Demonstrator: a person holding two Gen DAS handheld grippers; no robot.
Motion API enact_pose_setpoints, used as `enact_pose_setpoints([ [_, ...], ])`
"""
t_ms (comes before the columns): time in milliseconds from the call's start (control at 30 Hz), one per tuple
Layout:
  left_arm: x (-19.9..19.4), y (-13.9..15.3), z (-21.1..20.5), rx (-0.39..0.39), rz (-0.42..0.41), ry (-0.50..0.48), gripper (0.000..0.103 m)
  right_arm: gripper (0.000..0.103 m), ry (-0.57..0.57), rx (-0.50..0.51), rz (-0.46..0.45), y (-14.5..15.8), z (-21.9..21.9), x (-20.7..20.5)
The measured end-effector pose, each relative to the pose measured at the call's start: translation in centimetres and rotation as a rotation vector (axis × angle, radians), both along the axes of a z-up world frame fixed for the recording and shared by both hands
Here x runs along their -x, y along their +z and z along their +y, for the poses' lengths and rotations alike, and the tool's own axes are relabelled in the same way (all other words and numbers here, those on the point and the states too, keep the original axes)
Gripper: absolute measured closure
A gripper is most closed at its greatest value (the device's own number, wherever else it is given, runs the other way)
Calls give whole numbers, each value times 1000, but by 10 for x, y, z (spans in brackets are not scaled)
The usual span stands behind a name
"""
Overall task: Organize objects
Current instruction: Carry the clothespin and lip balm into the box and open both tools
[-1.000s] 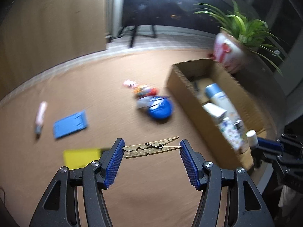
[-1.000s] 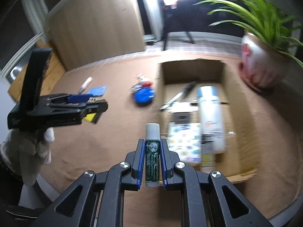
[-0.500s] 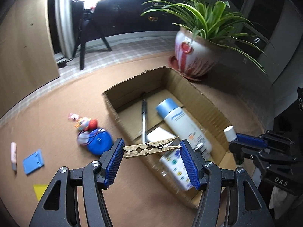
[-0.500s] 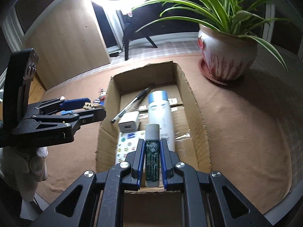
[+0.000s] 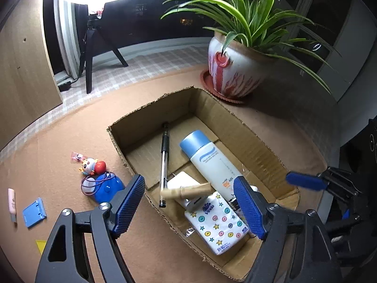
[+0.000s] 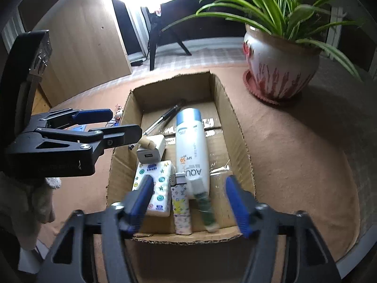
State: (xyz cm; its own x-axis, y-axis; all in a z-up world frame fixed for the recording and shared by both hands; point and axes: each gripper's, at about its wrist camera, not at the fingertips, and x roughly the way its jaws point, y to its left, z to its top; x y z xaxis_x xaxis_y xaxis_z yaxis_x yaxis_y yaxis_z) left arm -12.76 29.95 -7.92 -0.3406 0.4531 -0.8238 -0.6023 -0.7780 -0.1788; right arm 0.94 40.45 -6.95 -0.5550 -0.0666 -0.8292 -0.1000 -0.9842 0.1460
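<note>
Both grippers hang open over the cardboard box [image 5: 247, 139] [image 6: 238, 127]. My left gripper [image 5: 188, 206] is open; the wooden clothespin [image 5: 188, 190], blurred, lies free below it on the white charger [image 6: 153, 151], and shows in the right wrist view [image 6: 147, 142]. My right gripper [image 6: 188, 204] is open; the green lip-balm tube [image 6: 207, 211], blurred, is free between its fingers over the box's near end. The box holds a white-and-blue bottle [image 5: 212, 162], a pen [image 5: 164, 162], a tissue pack [image 5: 218, 224] and a lighter [image 6: 180, 202].
A potted plant [image 5: 238, 70] stands behind the box. Left of the box on the brown mat lie a small doll [image 5: 92, 165], a blue round case [image 5: 106, 187], a blue holder [image 5: 34, 212], a pink tube [image 5: 11, 204] and a yellow card [image 5: 41, 245].
Both grippers have opened. The clothespin has left my left gripper and the lip-balm tube has left my right gripper; both have dropped into the box. Both grippers moved in over the box.
</note>
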Motion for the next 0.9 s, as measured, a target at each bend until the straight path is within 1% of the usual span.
enact_pose_setpoints([
  [467, 0, -4, -34, -4, -23, 53, 22, 42, 4, 29, -15, -1, -7, 2],
  [667, -4, -8, -59, -2, -43, 92, 22, 42, 27, 44, -14, 0, -20, 6],
  [900, -8, -15, -103, 20, -68, 159, 22, 42, 72, 59, -9, 1, -44, 15],
])
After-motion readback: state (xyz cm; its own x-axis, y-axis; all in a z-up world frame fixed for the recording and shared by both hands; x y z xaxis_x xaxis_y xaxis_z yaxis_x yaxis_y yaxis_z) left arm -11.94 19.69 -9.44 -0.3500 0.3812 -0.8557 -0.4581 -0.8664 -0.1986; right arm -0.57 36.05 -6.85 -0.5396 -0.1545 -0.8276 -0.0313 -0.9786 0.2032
